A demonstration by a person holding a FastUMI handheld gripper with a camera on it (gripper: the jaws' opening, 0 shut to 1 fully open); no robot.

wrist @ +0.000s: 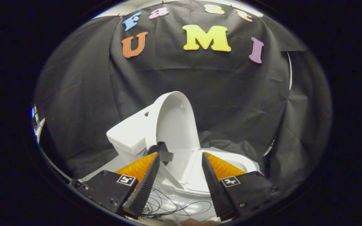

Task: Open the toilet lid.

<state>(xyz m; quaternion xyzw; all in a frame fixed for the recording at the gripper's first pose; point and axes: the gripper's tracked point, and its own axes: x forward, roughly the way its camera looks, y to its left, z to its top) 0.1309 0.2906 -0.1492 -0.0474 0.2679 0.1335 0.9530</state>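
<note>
A small white toilet [200, 175] stands just ahead of my fingers. Its lid [176, 122] is raised upright and leans back against the white tank [129, 136]. A short black tab [164, 152] sticks out from the lid's lower edge, close to my left fingertip. The seat and bowl rim [240, 163] lie flat to the right, partly hidden behind my right finger. My gripper [181, 153] is open, its fingers spread wide with the lid's lower part seen in the gap between them, touching nothing.
Black cloth [231, 94] hangs close behind and around the toilet. Thin black wires [174, 204] lie looped on the white surface below the fingers.
</note>
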